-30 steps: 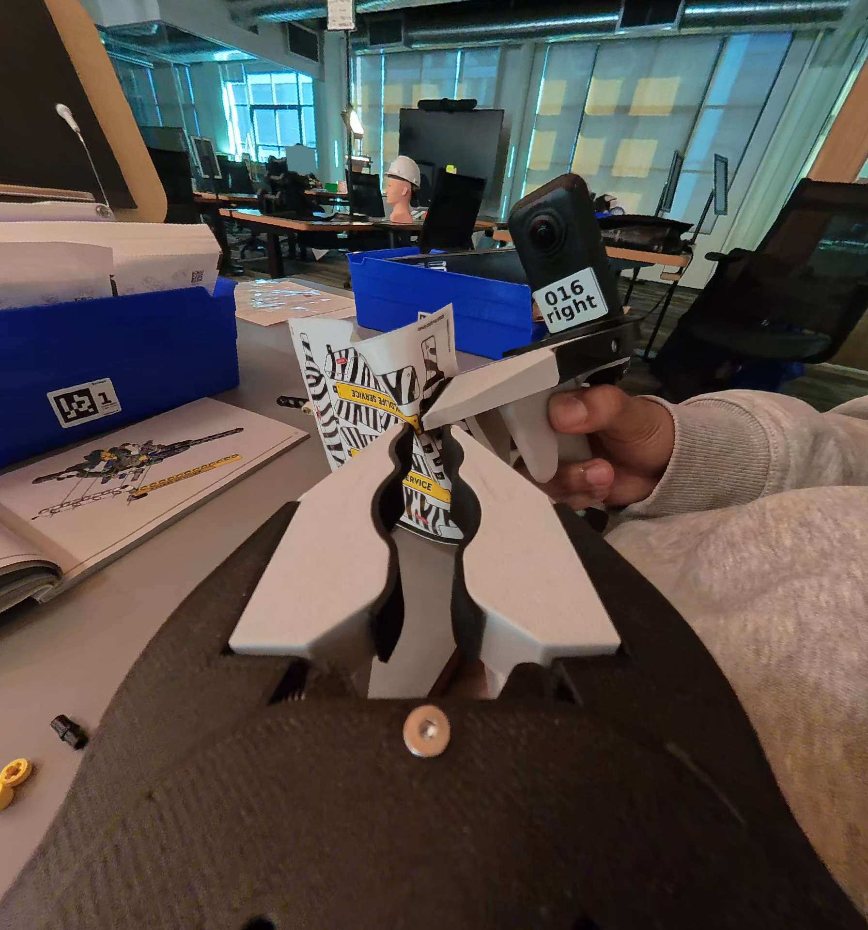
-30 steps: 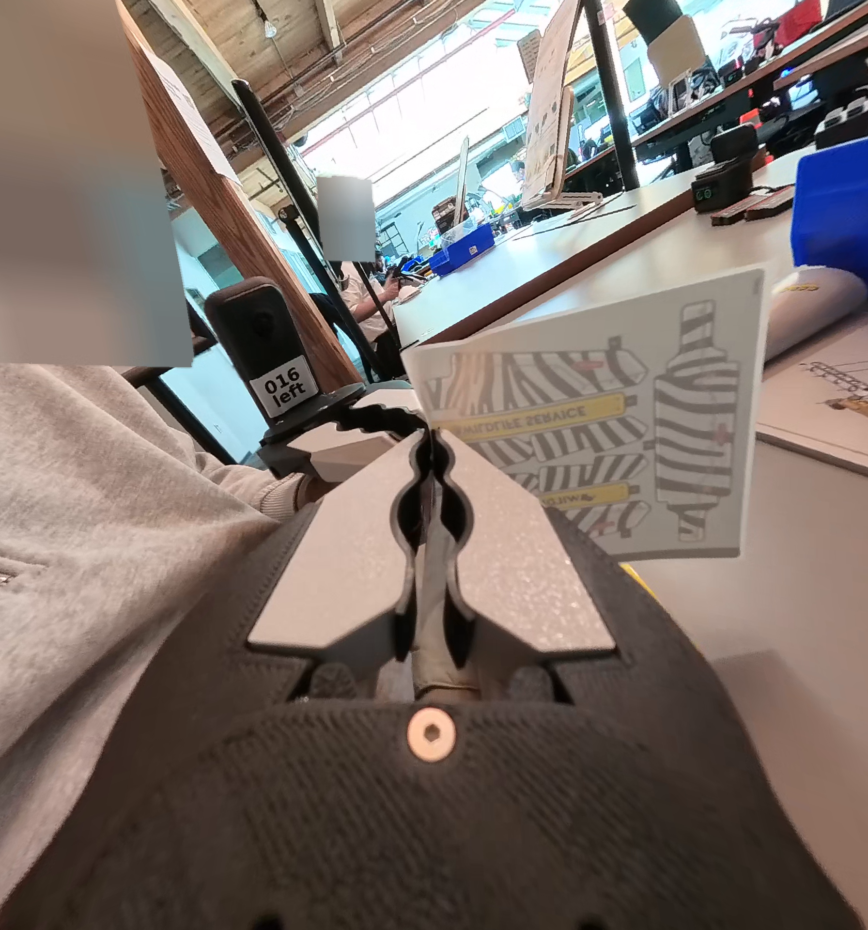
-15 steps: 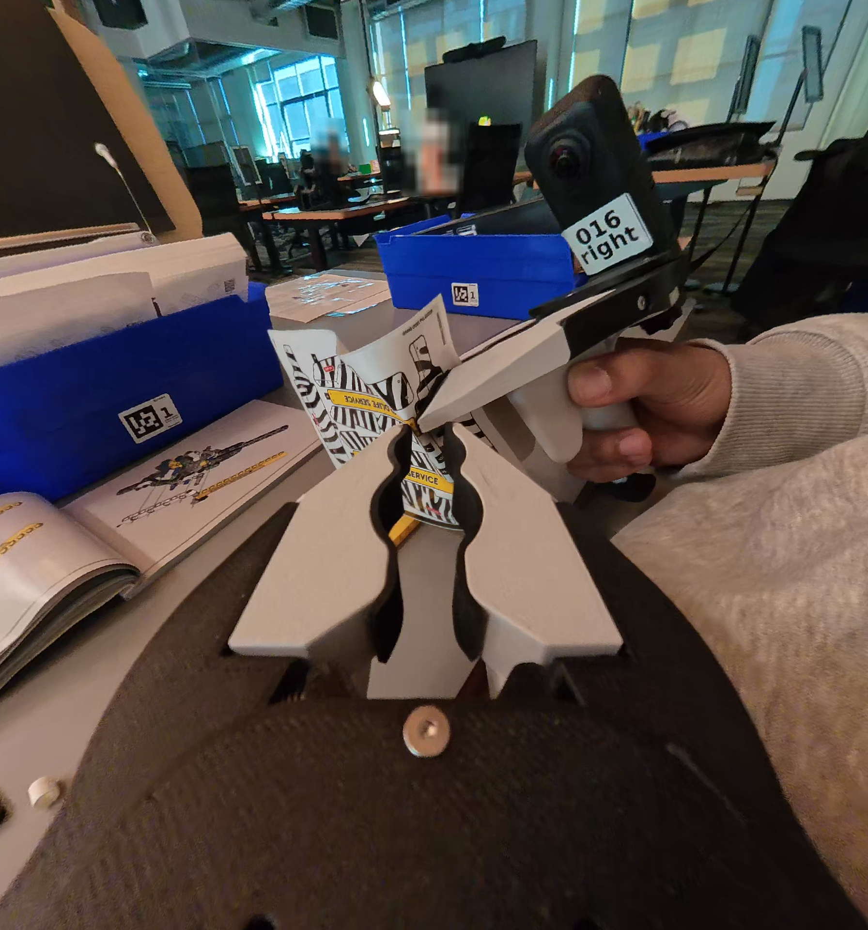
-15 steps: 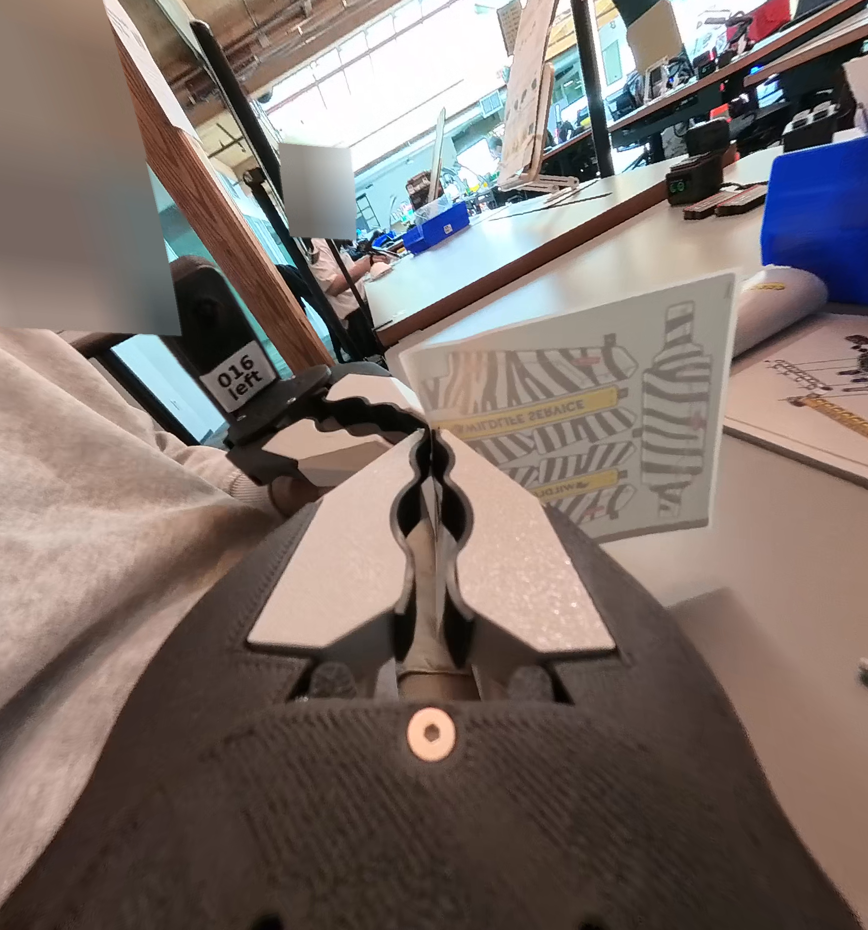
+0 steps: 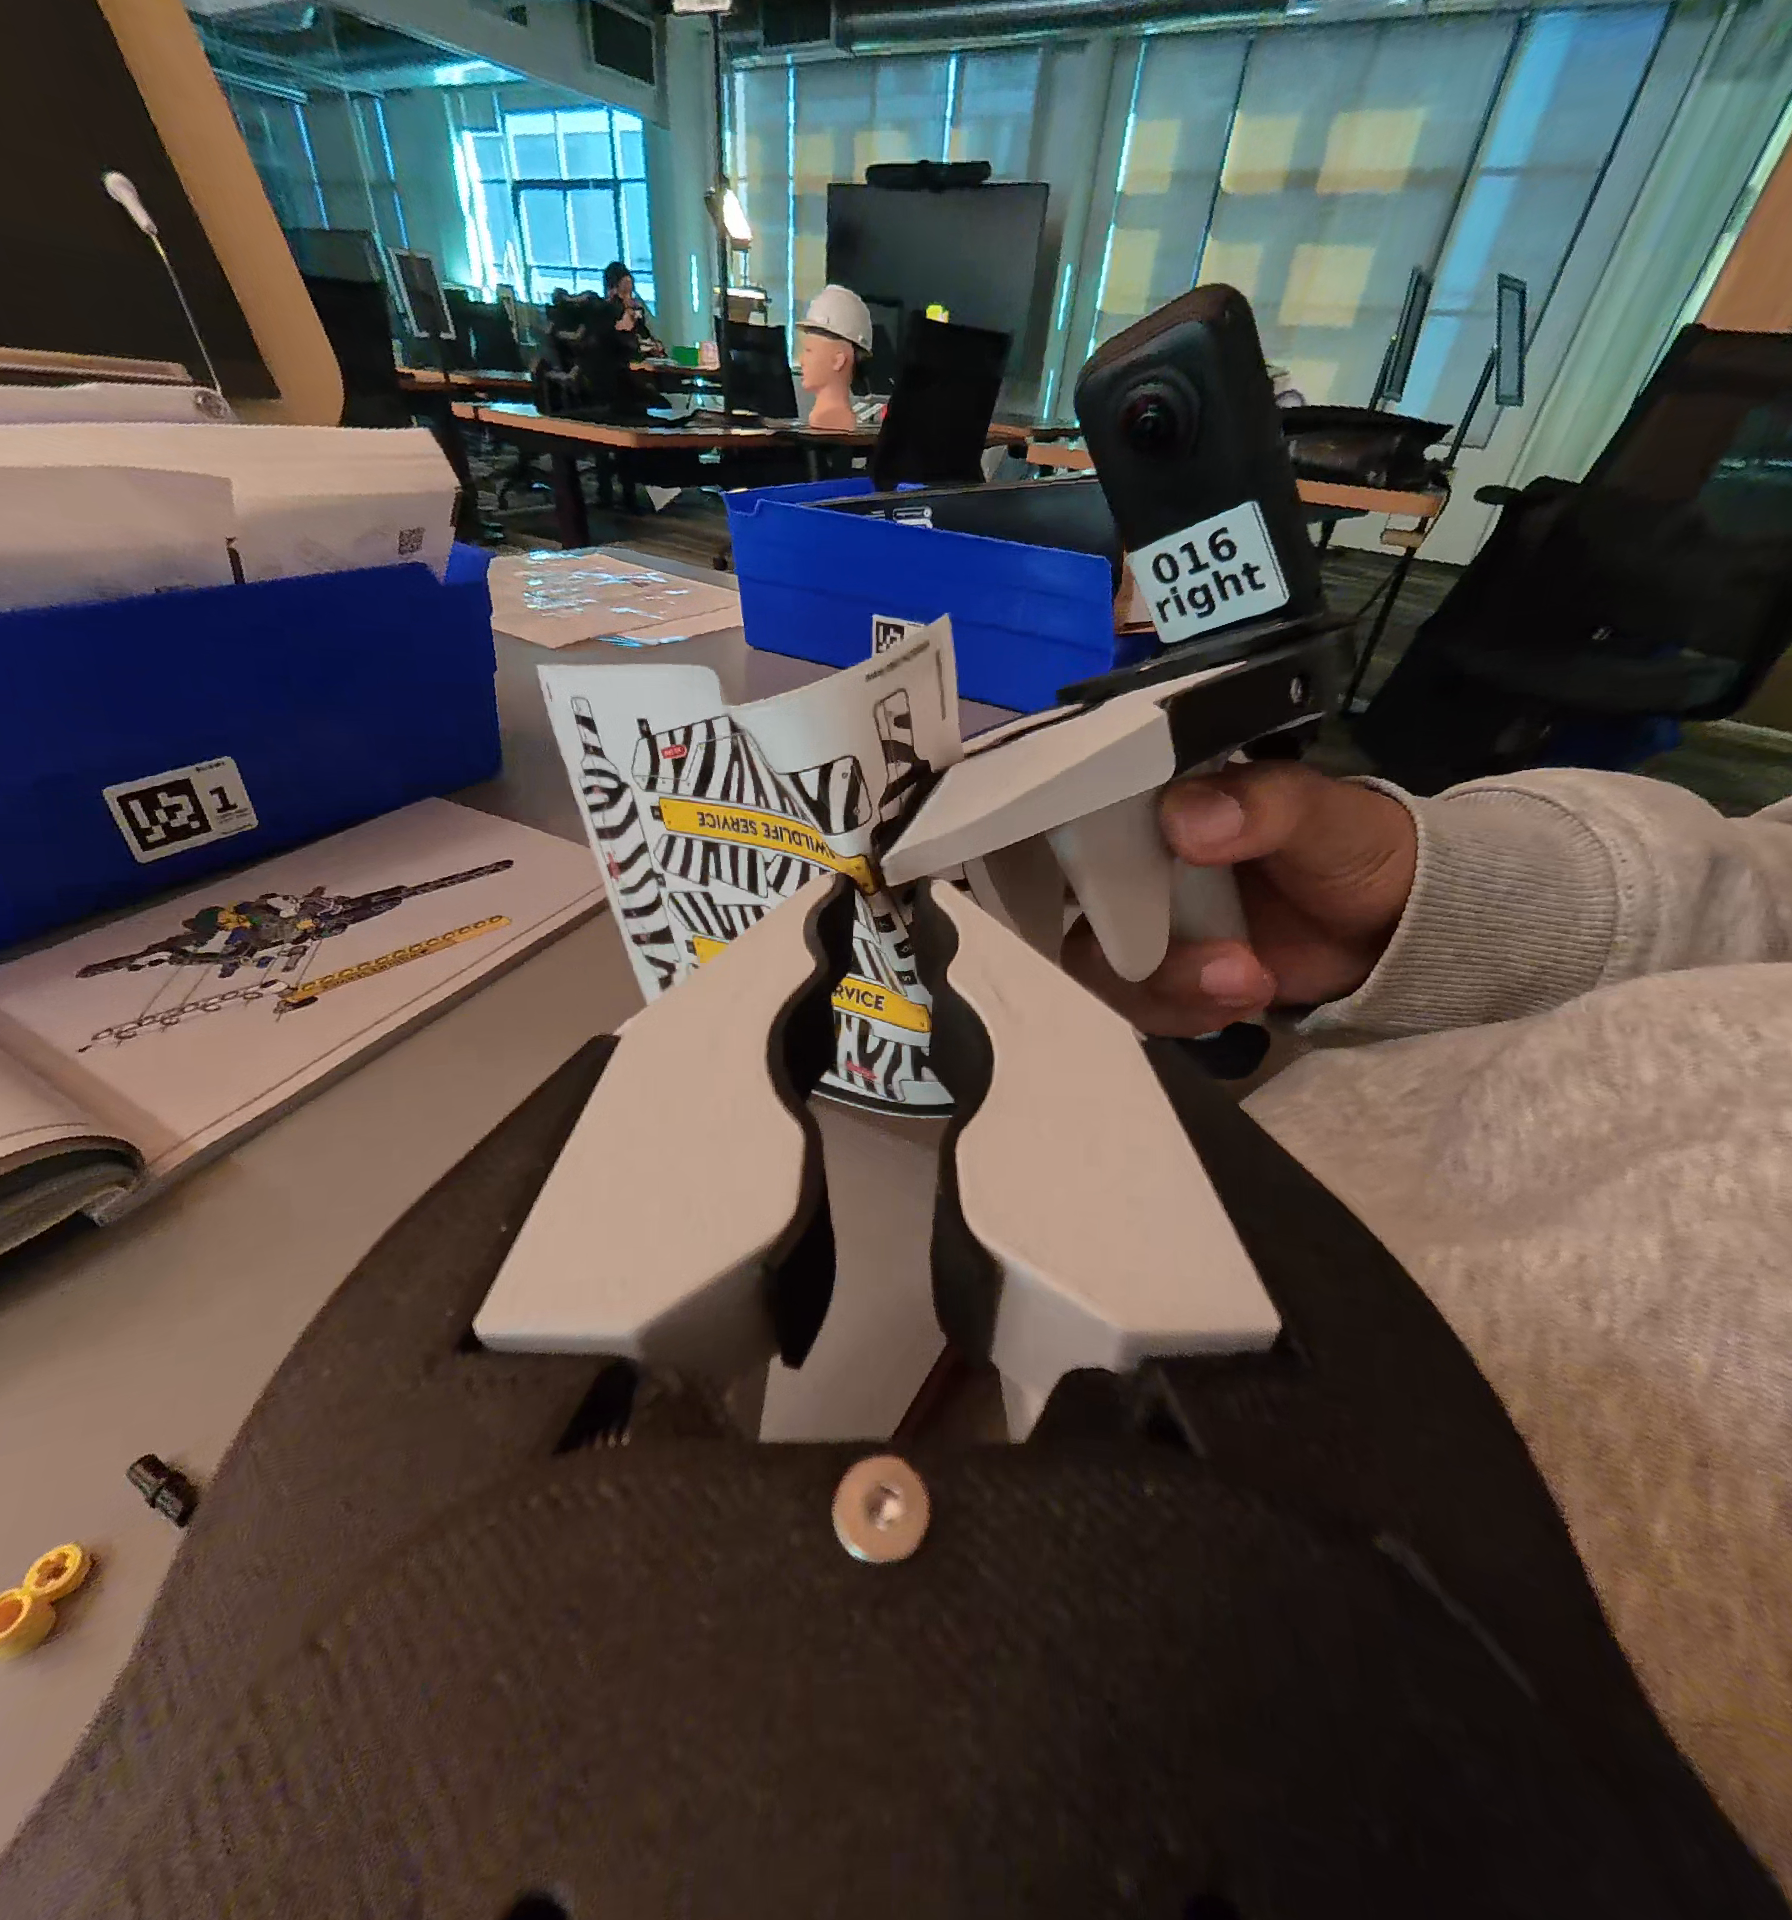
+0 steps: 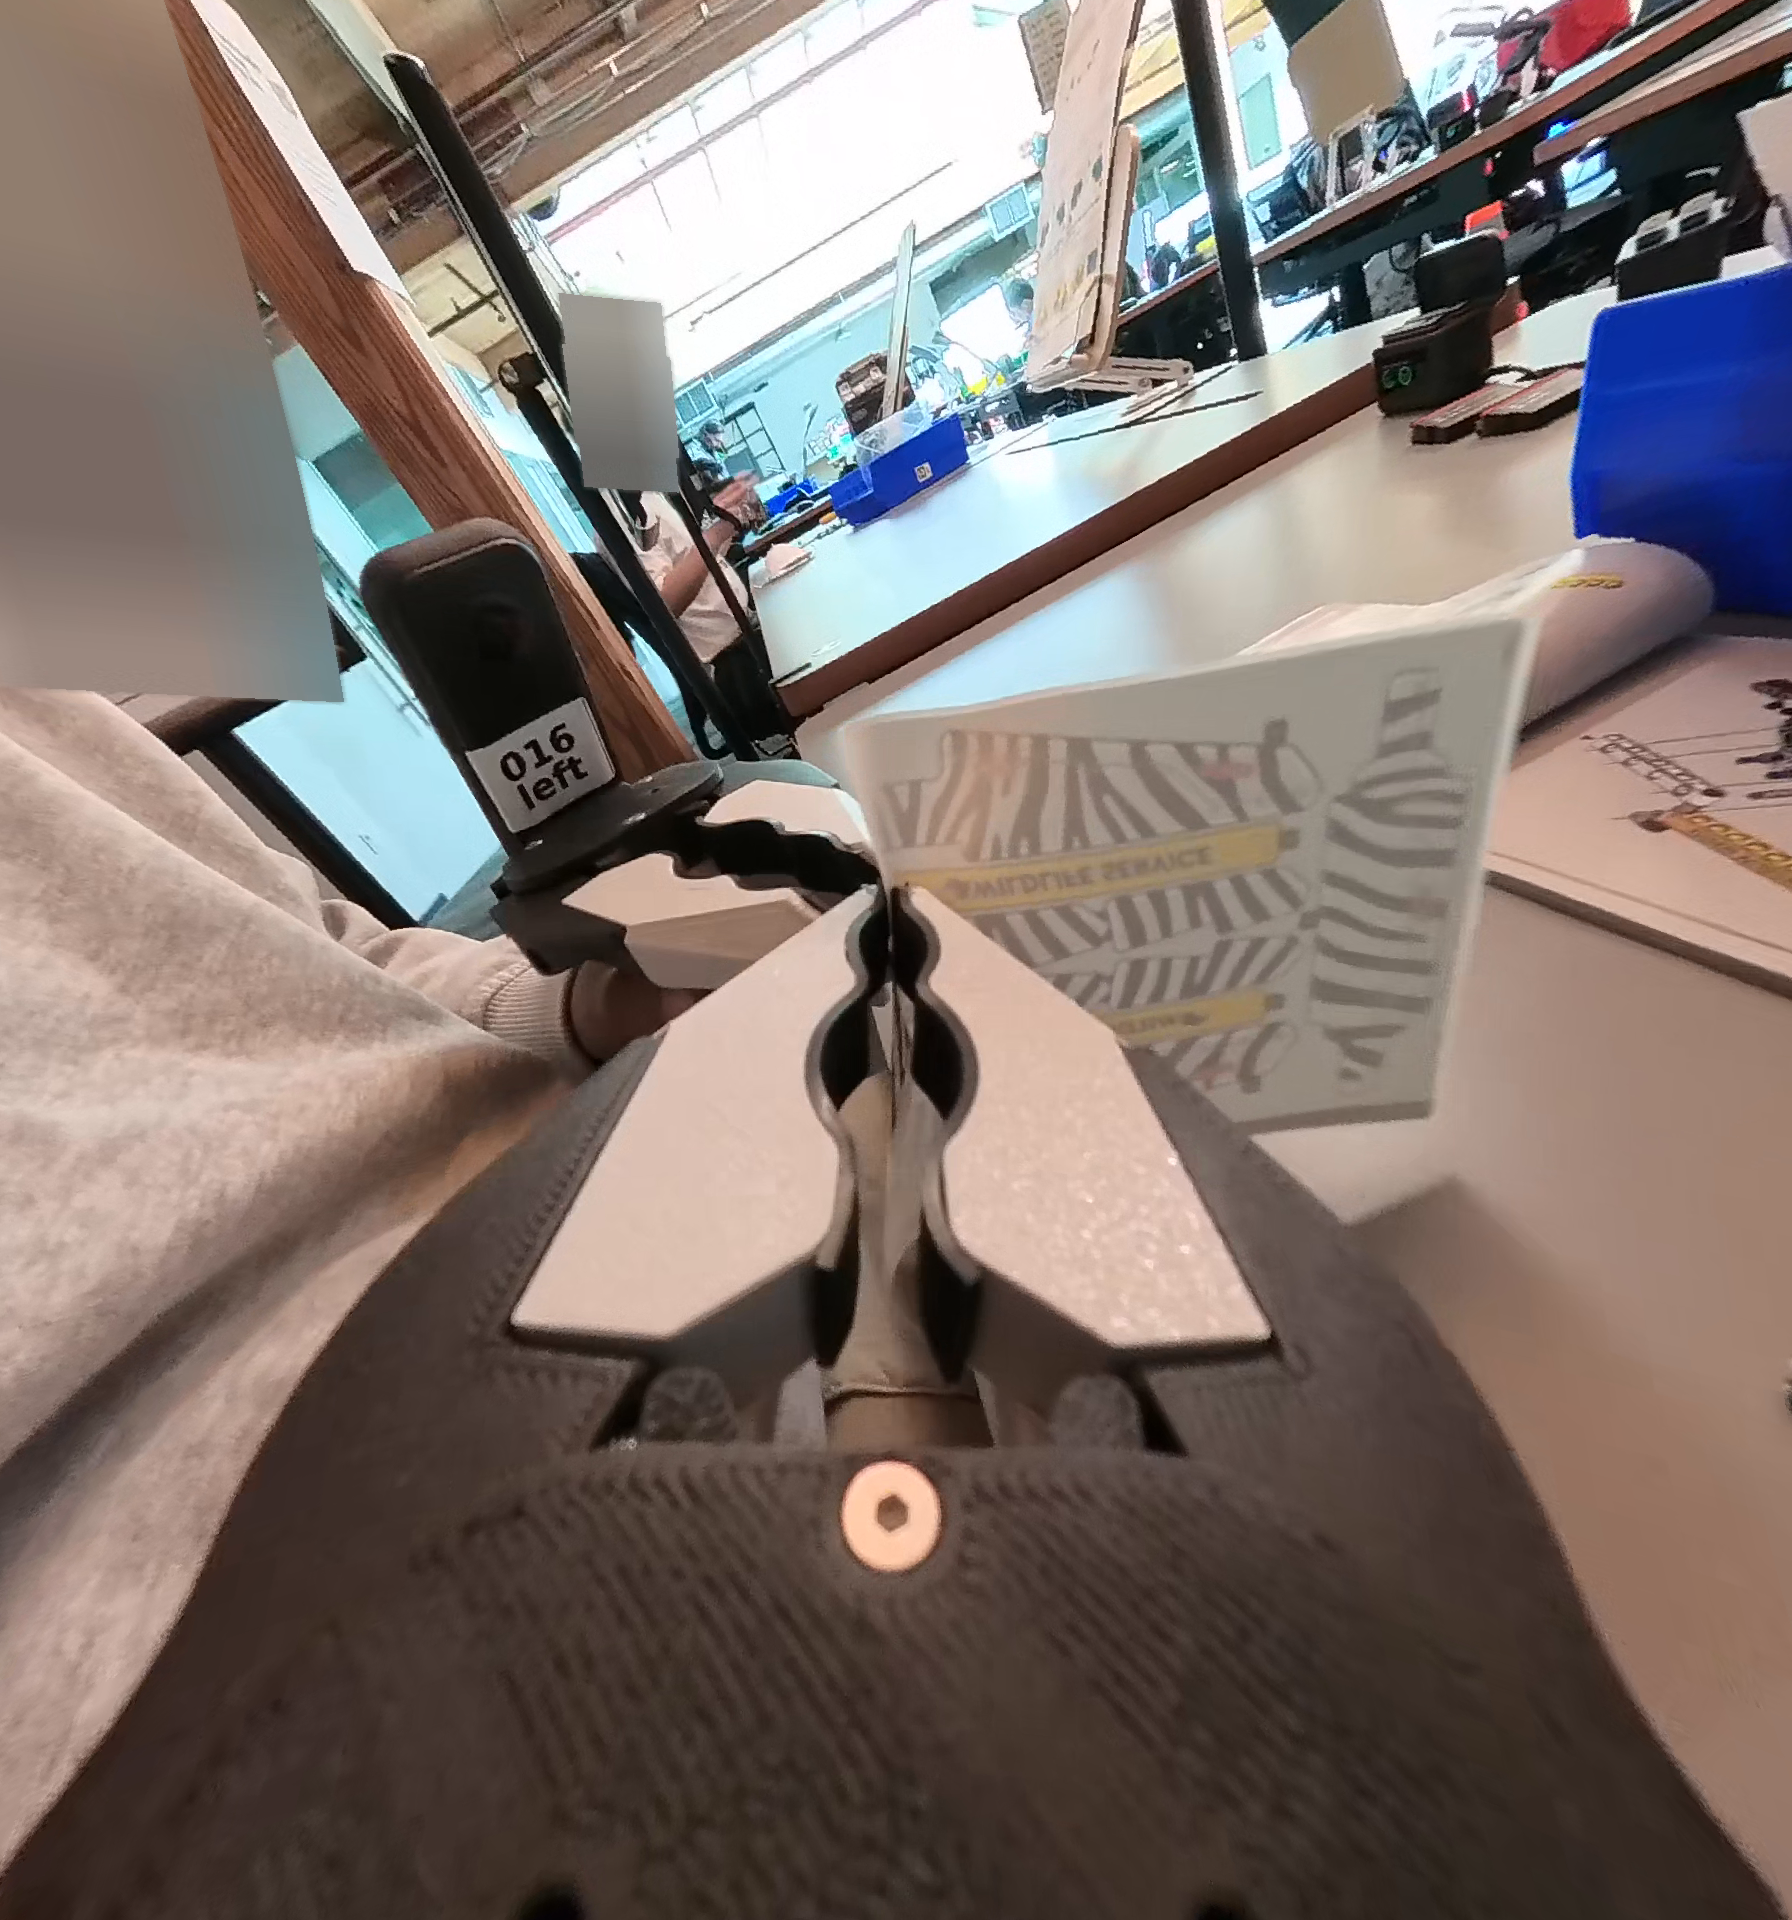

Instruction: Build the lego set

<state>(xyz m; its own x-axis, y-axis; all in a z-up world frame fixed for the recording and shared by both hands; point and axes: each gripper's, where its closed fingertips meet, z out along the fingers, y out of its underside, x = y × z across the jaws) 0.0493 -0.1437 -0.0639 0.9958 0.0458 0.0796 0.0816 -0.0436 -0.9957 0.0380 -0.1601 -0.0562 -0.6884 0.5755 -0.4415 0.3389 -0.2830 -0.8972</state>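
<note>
A sticker sheet (image 5: 736, 831) with zebra stripes and yellow bands stands upright above the grey table. My right gripper (image 6: 890, 896) is shut on one edge of the sheet (image 6: 1183, 914), which shows from its back in the right wrist view. The right gripper also shows in the left wrist view (image 5: 897, 847), held by a hand in a grey sleeve. My left gripper (image 5: 884, 891) is open by a narrow gap, with its tips right at the sheet near the right gripper's tips. It also shows in the right wrist view (image 6: 830, 862). The sheet's top corner curls forward.
An open instruction booklet (image 5: 248, 956) lies on the table at the left, in front of a blue bin (image 5: 248, 707). A second blue bin (image 5: 923, 592) stands farther back. Two small yellow pieces (image 5: 24, 1600) and a black pin (image 5: 159, 1486) lie at the near left.
The left gripper dipped towards the booklet and came back to about where it was. The right gripper has kept its hold on the sheet, which has shifted only slightly.
</note>
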